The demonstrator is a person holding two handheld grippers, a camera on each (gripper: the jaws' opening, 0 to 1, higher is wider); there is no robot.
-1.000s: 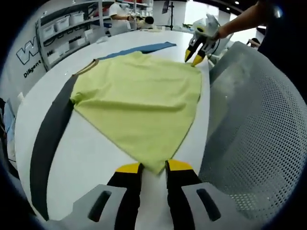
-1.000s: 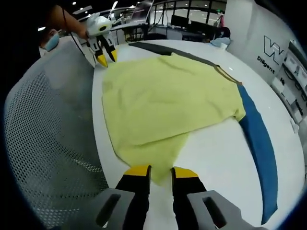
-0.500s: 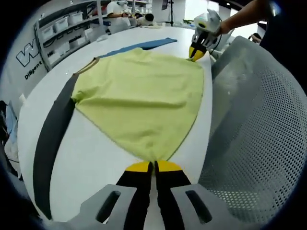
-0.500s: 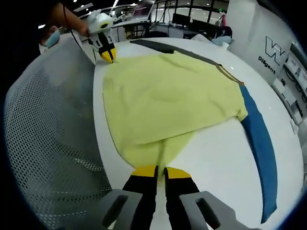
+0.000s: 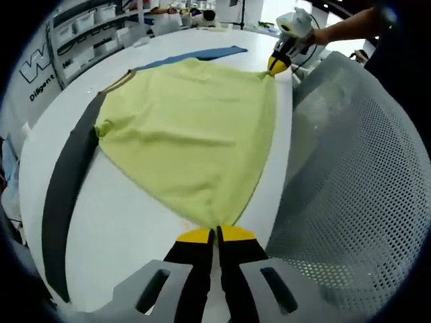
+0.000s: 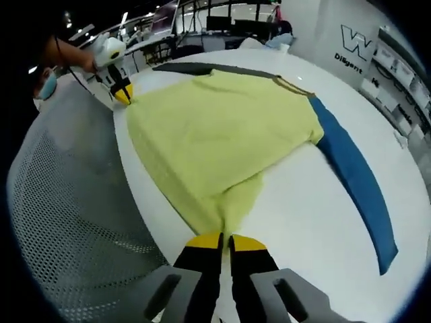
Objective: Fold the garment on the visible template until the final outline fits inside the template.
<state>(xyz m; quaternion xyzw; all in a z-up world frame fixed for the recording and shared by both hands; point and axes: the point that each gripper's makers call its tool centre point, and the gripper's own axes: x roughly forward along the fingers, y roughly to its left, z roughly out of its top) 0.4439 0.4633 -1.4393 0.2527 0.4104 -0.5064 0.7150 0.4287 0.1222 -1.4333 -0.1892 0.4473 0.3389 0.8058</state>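
- Since a second ago, both my grippers have closed on the yellow garment point(image 5: 192, 134): the left gripper point(image 5: 215, 234) pinches one hem corner, the right gripper point(image 6: 225, 239) the other, and the hem now looks stretched.
- The garment lies on the white bench point(image 5: 128, 222).
- The left gripper view shows the dark strip point(image 5: 67, 182) fully; the right gripper view shows the blue strip point(image 6: 353, 175) fully.

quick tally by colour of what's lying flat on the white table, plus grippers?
Yellow-green garment: 1
Dark grey strip: 1
Blue strip: 1
Grippers: 2, left gripper and right gripper, each with jaws shut on a garment corner
Total: 5
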